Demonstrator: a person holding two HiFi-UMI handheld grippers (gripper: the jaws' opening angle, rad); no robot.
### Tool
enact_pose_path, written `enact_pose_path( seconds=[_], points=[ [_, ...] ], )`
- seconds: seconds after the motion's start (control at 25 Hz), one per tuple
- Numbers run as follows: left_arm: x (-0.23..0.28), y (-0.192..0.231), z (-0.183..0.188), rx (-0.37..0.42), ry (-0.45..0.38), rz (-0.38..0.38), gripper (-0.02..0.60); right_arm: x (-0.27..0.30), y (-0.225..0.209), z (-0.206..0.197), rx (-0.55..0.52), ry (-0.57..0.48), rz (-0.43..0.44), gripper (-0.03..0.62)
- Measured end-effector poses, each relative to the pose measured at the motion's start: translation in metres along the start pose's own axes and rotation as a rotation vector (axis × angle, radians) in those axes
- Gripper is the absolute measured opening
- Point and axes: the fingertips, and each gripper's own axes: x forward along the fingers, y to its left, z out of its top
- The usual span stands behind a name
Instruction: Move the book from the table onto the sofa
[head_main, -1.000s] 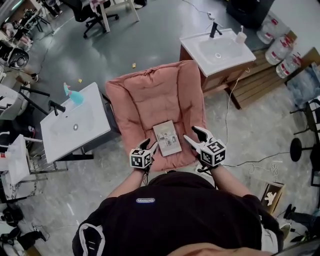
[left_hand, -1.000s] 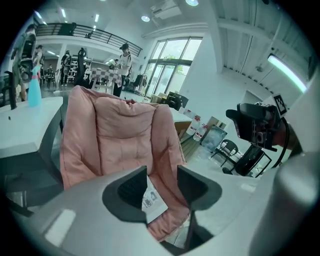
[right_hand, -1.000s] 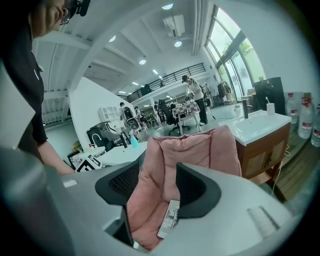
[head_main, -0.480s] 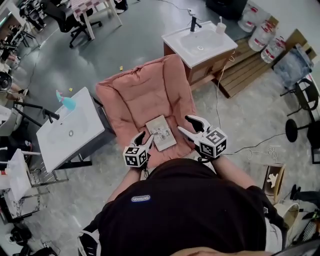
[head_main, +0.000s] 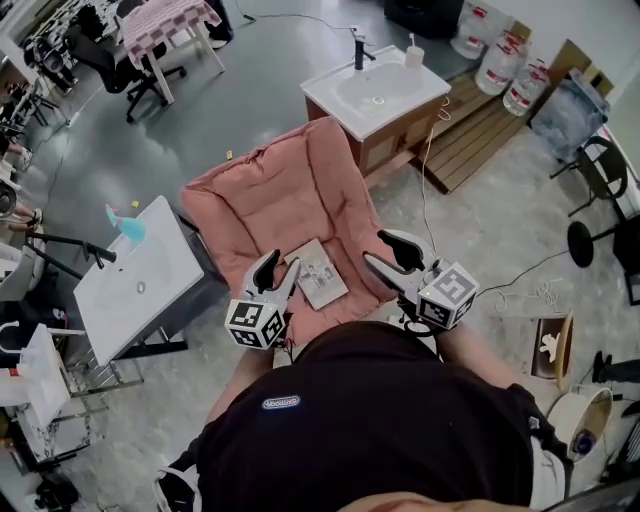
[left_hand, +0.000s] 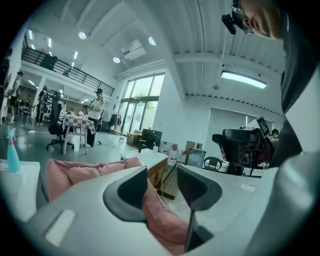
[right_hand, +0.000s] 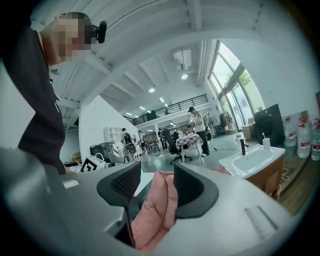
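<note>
The left gripper (head_main: 278, 272), at the book's 8 o'clock, has its fingers parted and empty. The right gripper (head_main: 388, 255), at its 3 o'clock, also holds nothing. Its fingers have just been closing a little, yet stand apart. The book (head_main: 318, 283) lies flat on the pink sofa (head_main: 290, 180), near the seat's 6 o'clock edge. It looks thin, light and somewhat bendy, so pinching a free edge would suit. Its cover print is too small to read.

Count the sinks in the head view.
2. One sink sits on the wood cabinet beyond the sofa; the other sink stands left of the sofa. A white shape at the far left edge may be a third, unclear.
</note>
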Motion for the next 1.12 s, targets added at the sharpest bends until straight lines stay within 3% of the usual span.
enact_pose_path(
  seconds=[0.28, 0.6, 1.12],
  points=[
    [-0.028, -0.053, 0.039, 0.088, -0.088, -0.009, 0.176, -0.049, 0.02, 0.018, -0.011, -0.078, 0.03, 0.225],
    [-0.075, -0.114, 0.055, 0.122, -0.158, 0.105, 0.139, -0.134, 0.041, 0.031, -0.029, -0.143, 0.089, 0.198],
    [-0.163, -0.275, 0.008, 0.081, -0.255, 0.339, 0.118, -0.284, 0.084, -0.004, -0.072, -0.084, 0.286, 0.192]
  ],
)
